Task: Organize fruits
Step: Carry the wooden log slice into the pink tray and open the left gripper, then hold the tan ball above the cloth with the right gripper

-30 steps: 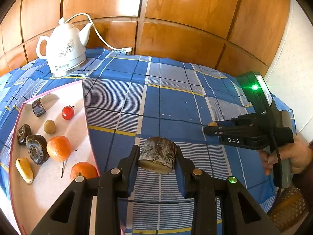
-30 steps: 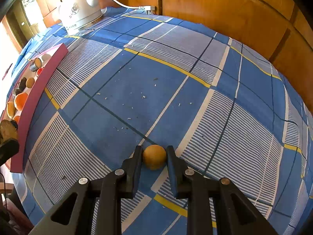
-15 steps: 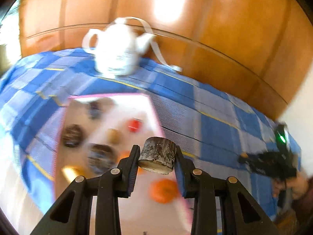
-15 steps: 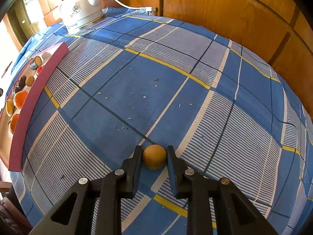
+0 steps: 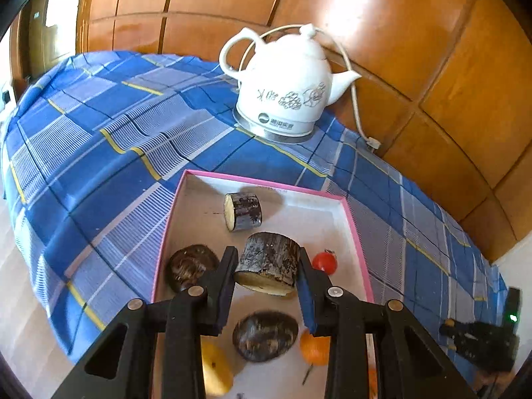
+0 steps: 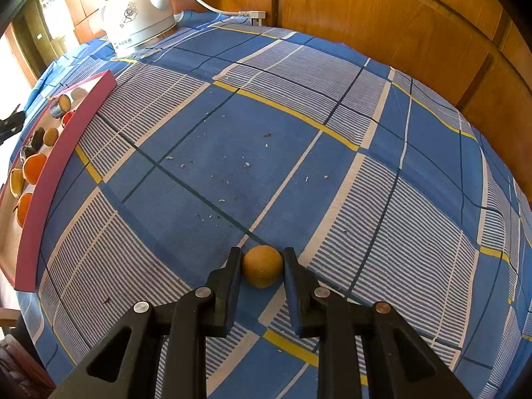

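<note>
The left gripper (image 5: 267, 267) fingers clamp a dark cane chunk (image 5: 266, 262) above the pink-rimmed tray (image 5: 357, 232). The right gripper (image 6: 262, 267) fingers pinch a small tan fruit (image 6: 262, 266)

1. The right claw (image 6: 262, 267) grips a small round tan fruit (image 6: 262, 270) that rests on the blue plaid cloth (image 6: 332, 166).
2. A pink-walled tray (image 6: 63, 163) holding oranges (image 6: 33, 168) sits along the surface's left edge.
3. A white kettle (image 6: 139, 16) stands at the far left corner.
</note>
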{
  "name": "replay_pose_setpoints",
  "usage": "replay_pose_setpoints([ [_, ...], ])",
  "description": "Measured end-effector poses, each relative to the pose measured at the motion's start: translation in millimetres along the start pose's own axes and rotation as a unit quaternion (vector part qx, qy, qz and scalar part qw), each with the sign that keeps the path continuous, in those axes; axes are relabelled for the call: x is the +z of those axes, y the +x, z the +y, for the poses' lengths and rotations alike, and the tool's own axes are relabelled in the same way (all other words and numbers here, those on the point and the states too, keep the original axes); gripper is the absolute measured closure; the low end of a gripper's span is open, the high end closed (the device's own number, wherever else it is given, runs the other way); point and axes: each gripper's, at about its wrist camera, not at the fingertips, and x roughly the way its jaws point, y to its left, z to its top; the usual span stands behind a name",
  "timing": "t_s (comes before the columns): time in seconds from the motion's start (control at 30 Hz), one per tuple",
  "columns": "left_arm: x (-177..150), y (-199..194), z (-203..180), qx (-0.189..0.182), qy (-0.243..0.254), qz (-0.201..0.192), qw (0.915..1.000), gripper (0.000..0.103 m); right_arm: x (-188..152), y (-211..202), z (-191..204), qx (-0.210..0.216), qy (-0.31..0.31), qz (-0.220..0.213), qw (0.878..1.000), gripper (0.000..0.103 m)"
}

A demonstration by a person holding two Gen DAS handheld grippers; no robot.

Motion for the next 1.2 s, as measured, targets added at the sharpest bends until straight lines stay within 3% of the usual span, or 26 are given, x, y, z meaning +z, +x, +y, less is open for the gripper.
replay_pose_setpoints([
  [0.3, 1.0, 31.0, -3.6, 0.015, 0.014, 0.019, 0.9996, 0.067, 0.1, 0.0, 0.7, 0.0, -0.002, -0.001, 1.0, 0.079],
  [0.67, -32.7, -6.1, -16.5, 0.043, 0.021, -0.009, 0.9988, 0.062, 0.5, -0.5, 3.2, -0.006, -0.007, -0.002, 1.0, 0.079],
  [1.2, -69.5, -46.3, -60.7, 0.024, 0.101, -0.032, 0.9941, 0.055, -0.3, -1.4, 6.8, -0.018, -0.016, -0.004, 1.0, 0.079],
])
